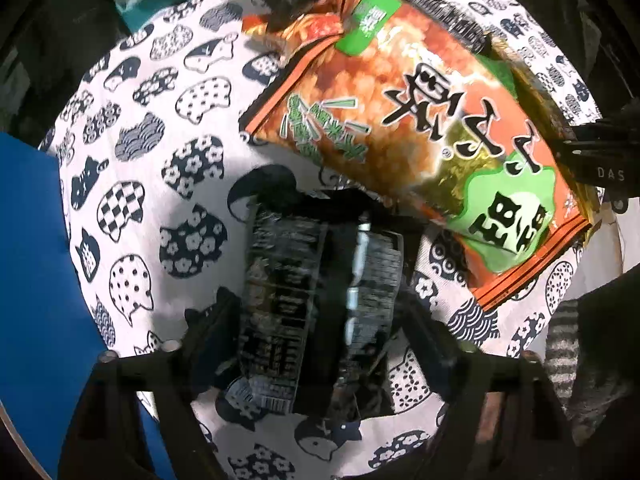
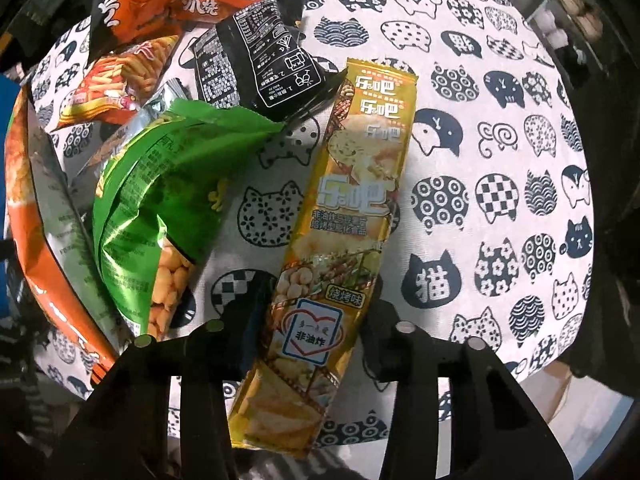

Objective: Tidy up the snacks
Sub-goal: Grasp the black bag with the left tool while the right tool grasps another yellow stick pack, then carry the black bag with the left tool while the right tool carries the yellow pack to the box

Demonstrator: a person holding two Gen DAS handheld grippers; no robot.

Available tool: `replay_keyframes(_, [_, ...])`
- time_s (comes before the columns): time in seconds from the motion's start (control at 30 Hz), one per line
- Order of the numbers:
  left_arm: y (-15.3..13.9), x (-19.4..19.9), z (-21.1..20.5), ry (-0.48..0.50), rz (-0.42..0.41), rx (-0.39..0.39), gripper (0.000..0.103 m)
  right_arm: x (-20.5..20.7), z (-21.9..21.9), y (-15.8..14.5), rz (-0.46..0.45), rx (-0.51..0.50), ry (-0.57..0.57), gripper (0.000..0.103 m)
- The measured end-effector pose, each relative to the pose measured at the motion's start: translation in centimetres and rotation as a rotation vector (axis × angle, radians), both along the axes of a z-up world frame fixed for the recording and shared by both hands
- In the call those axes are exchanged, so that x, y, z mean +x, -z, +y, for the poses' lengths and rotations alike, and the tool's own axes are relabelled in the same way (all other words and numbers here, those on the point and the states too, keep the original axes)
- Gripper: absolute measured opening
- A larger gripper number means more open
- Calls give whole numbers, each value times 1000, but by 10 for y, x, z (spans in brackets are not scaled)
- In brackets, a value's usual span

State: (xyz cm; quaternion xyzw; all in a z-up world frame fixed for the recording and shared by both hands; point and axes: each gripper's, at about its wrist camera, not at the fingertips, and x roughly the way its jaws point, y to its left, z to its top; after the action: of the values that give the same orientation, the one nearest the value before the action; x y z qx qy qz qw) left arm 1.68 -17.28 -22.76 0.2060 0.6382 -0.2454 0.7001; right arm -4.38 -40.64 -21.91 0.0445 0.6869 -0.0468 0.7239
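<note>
In the left wrist view my left gripper (image 1: pixel 316 320) is shut on a black snack packet (image 1: pixel 304 300) with white print, held above the cat-print tablecloth (image 1: pixel 160 168). A big orange-and-green snack bag (image 1: pixel 420 128) lies just beyond it. In the right wrist view my right gripper (image 2: pixel 312 320) stands around a long yellow chip packet (image 2: pixel 344 240) that runs between its fingers; the jaws look closed on its lower part. A green peanut bag (image 2: pixel 160 200) and a black packet (image 2: pixel 260 64) lie to its left.
Orange snack bags (image 2: pixel 132 68) are piled at the far left of the round table. A blue surface (image 1: pixel 32 280) lies off the table's left edge. The other gripper's black tip (image 1: pixel 600 160) shows at the right. The tablecloth (image 2: pixel 500 160) stretches right of the yellow packet.
</note>
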Motion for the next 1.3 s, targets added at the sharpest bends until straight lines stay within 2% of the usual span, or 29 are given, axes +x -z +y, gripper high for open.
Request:
replay_keyframes(0.13, [-3, -1, -6, 4, -12, -7, 57, -4, -9, -7, -13, -23, 9, 31])
replay_keyframes(0.27, [-11, -3, -9, -1, -48, 4, 57, -8, -16, -17, -39, -37, 18, 30])
replay_keyframes(0.63, [-74, -7, 2, -58, -173, 23, 57, -6, -12, -49, -127, -76, 9, 29])
replay_keyframes(0.73, [-86, -3, 3, -74, -196, 18, 57, -6, -17, -70, -157, -78, 9, 29])
replay_keyframes(1.0, [-93, 2, 17, -92, -239, -7, 57, -7, -20, -95, -218, -85, 17, 29])
replay_keyframes(1.3, [-120, 4, 26, -114, -289, -20, 57, -7, -9, -125, -299, -76, -4, 29])
